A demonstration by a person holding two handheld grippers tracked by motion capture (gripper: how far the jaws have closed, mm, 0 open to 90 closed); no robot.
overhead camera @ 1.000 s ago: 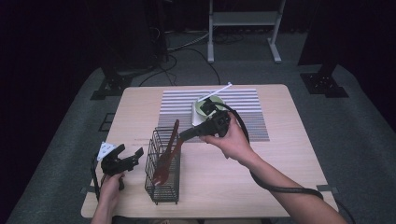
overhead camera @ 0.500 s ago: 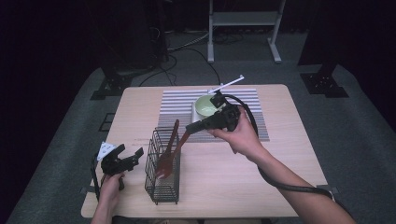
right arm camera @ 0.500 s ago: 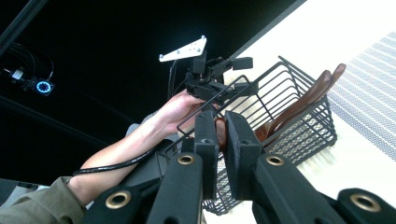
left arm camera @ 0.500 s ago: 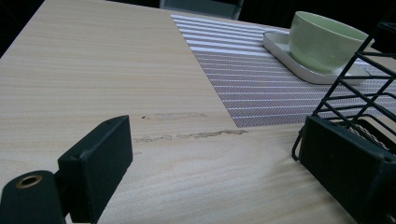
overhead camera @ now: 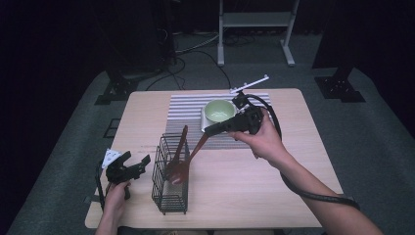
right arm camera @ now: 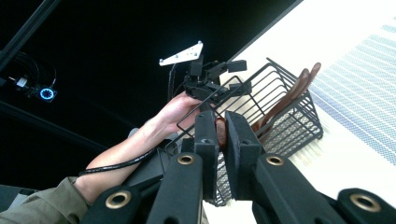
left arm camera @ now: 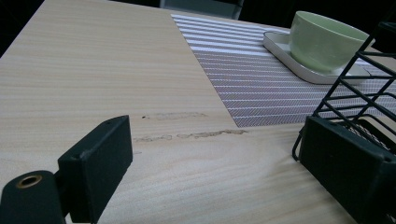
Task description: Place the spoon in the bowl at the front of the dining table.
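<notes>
Lowering the reddish-brown wooden spoon (overhead camera: 188,155) bowl-first into the black wire basket (overhead camera: 170,200): right gripper (overhead camera: 211,130) stays out of EARLIER talk, clenched on the handle tip, spoon slanting over the rim. Keep it steep, clear the wires, release once seated. Left gripper (overhead camera: 138,162) spread wide, grasping nothing, beside basket. Count: two wooden utensils, one basket, one pale green bowl (overhead camera: 219,110), one striped placemat (overhead camera: 188,108).

Green cup (left arm camera: 327,43) beyond wire basket (left arm camera: 359,88)

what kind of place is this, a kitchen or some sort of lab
Probably a recording studio or lab, not a kitchen: a lone wooden table on grey carpet amid black surroundings, metal equipment stands behind, and a staged striped placemat with a green bowl.
</notes>
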